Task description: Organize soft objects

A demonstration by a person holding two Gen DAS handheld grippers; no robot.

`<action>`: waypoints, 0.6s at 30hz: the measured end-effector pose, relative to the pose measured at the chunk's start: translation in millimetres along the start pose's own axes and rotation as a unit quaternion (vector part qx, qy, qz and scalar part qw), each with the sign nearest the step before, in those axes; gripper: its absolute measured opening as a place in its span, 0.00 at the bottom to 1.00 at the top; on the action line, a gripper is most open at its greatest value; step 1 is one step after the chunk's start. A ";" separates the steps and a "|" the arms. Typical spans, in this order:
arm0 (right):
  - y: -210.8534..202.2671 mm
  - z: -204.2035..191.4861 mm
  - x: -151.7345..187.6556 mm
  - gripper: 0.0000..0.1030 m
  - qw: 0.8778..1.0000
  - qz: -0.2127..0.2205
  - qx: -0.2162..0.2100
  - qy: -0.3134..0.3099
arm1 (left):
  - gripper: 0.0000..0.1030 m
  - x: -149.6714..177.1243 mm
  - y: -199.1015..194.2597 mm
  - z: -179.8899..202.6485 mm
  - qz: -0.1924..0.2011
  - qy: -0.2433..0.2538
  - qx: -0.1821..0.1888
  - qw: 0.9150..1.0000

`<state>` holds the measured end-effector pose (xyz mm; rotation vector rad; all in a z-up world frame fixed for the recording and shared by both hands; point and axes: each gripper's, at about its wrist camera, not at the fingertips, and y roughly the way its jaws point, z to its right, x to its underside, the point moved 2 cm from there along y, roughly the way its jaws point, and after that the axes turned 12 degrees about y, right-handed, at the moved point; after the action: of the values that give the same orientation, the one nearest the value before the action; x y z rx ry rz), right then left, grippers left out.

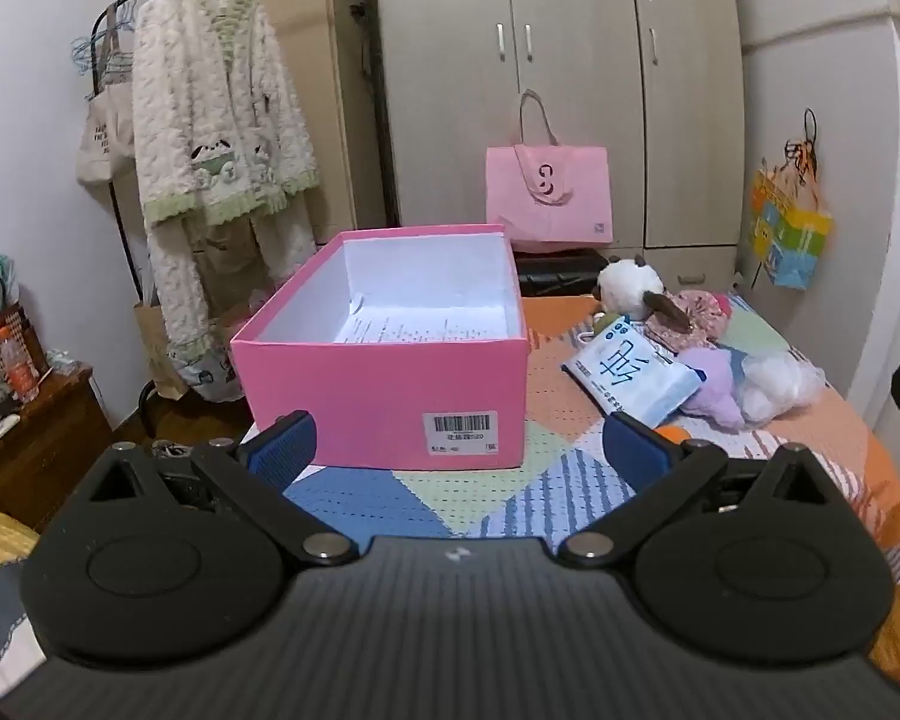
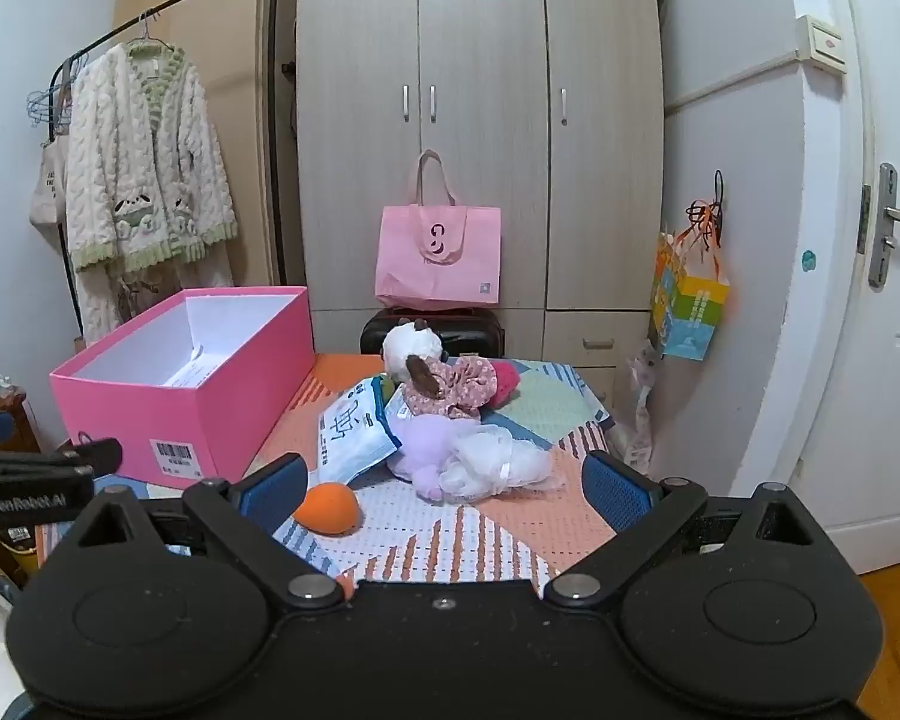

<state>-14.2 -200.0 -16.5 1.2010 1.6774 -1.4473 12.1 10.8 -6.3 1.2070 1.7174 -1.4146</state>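
An open pink box (image 1: 384,396) (image 2: 210,402) with a sheet of paper inside stands on the patchwork bed cover. Right of it lies a heap of soft things: a white plush toy (image 1: 627,288) (image 2: 411,348), a floral cloth (image 2: 456,387), a blue-and-white tissue pack (image 1: 636,375) (image 2: 354,435), a lilac plush (image 1: 714,384) (image 2: 426,450), a white fluffy bundle (image 1: 777,384) (image 2: 498,465) and an orange ball (image 2: 327,507). My left gripper (image 1: 459,450) hangs open just before the box's near wall, nothing between its fingers. My right gripper (image 2: 444,486) is open, short of the heap.
A wardrobe (image 2: 480,120) with a pink tote bag (image 1: 549,195) (image 2: 438,258) on a dark case stands behind the bed. A clothes rack with a fluffy robe (image 1: 216,138) is at the left, a wooden side table (image 1: 30,444) below it, a door (image 2: 882,300) at the right.
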 end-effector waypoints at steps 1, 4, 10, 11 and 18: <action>0.5 -0.1 0.4 0.97 1.000 0.000 0.000 -0.001 | 1.00 -0.1 0.0 -1.4 -0.004 -0.002 0.003 1.000; 1.0 1.3 1.5 0.97 1.000 -0.002 -0.001 0.003 | 1.00 2.2 0.3 -4.7 -0.011 -0.004 -0.001 1.000; 5.3 3.4 1.2 0.97 1.000 -0.008 -0.002 0.004 | 1.00 4.8 3.1 -1.5 -0.028 0.004 0.009 1.000; 5.6 2.9 1.9 0.97 1.000 -0.008 -0.002 0.004 | 1.00 4.9 3.3 -0.5 -0.030 0.006 0.011 0.999; 7.0 0.7 5.3 0.97 1.000 -0.014 -0.003 0.000 | 1.00 7.1 4.0 4.5 -0.041 0.009 0.040 0.998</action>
<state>-10.1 -199.4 -24.2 1.1787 1.7024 -1.4580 12.5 8.4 -15.3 1.2061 1.7553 -1.5385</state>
